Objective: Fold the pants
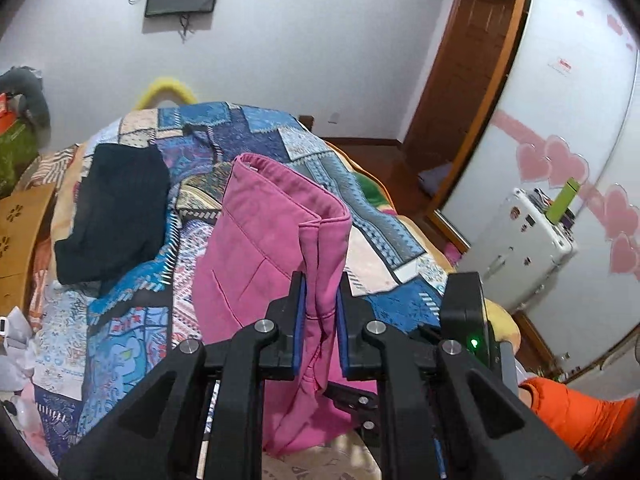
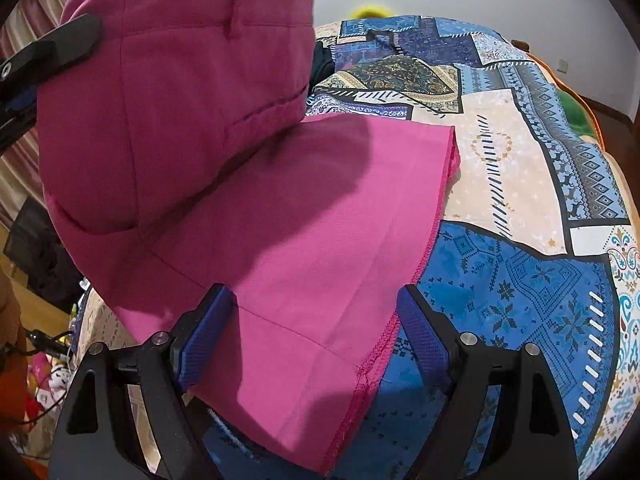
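Observation:
Pink pants [image 1: 260, 240] lie partly on the patchwork bedspread [image 1: 380, 220]. My left gripper [image 1: 322, 292] is shut on a folded edge of them near the waistband and holds that end up off the bed. In the right wrist view the raised waist part [image 2: 180, 60] hangs over the flat leg part [image 2: 304, 220], and one of the left gripper's fingers [image 2: 60, 44] shows at the upper left, against the cloth. My right gripper [image 2: 312, 296] stands open just above the leg near its stitched hem. The cloth lies between its blue pads [image 2: 204, 340], which do not press on it.
A black garment [image 1: 112, 216] lies on the bed to the left of the pants. A white appliance [image 1: 528, 248] stands beside the bed on the right, in front of a sliding door with pink hearts [image 1: 560, 160]. An orange sleeve [image 1: 580, 420] shows at lower right.

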A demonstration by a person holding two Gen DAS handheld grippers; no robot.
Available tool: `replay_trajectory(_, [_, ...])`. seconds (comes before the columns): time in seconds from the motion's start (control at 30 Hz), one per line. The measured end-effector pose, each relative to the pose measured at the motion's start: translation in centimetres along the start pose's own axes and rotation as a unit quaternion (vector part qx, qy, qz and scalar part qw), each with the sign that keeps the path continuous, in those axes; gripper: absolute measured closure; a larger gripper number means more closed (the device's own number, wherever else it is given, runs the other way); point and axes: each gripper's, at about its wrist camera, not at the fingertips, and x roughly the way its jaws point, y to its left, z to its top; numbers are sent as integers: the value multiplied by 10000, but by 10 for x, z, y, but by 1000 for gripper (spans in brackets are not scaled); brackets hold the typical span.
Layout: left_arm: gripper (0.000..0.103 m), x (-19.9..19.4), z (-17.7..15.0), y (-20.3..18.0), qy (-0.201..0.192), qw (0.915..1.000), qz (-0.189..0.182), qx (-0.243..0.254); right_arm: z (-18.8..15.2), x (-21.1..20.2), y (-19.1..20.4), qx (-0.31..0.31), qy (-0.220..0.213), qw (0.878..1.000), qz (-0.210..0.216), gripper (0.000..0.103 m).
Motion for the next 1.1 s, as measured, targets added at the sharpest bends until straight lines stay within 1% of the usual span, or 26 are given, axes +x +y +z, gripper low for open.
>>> replay_trajectory(0.2, [89, 6, -9, -7, 326, 9990, -176, 231, 0, 1, 0, 13, 3, 10000, -2, 20])
replay_trajectory(0.3, [84, 9, -15, -11, 529, 9978, -212, 324, 0, 0, 1, 23, 6, 10000, -2, 20])
replay_trajectory(0.37, [75, 8, -19, -13, 571, 9976, -202, 333, -1, 0, 1, 25, 14, 10000, -2, 20])
replay_trajectory(0.4, [73, 6, -20, -14, 573, 9976, -201, 331, -1, 0, 1, 29, 20, 10000, 0, 20])
replay_trajectory(0.53, [56, -7, -17, -13, 385, 9988, -106, 296, -2, 0, 1, 30, 72, 10000, -25, 20])
replay_trajectory(0.63, [49, -16, -11, -5, 196, 9995, 85, 235, -4, -2, -2, 44, 59, 10000, -8, 20])
replay_trajectory(0.7, [41, -17, -6, 4, 93, 9992, 344, 187, -5, -4, -3, 34, 64, 10000, -17, 20])
replay_trajectory(0.77, [30, -14, 0, 14, 8, 9981, 601, 132, -5, -6, -3, 1, 66, 10000, -45, 20])
replay_trajectory(0.83, [24, -6, 7, 26, -13, 9962, 864, 137, -6, -7, -2, -38, 61, 9999, -77, 20])
replay_trajectory(0.9, [22, 5, 14, 36, 43, 9942, 1063, 180, -5, -8, -3, -71, 54, 9999, -111, 20])
replay_trajectory(0.97, [18, 21, 24, 46, 188, 9912, 1291, 221, -6, -9, -4, -102, 25, 9999, -135, 20])
replay_trajectory(1.03, [17, 36, 32, 56, 350, 9884, 1469, 159, -6, -8, -6, -83, 9, 9999, -151, 20])
replay_trajectory(1.1, [16, 54, 43, 65, 508, 9873, 1504, 23, -6, -8, -8, -31, 5, 9999, -138, 20])
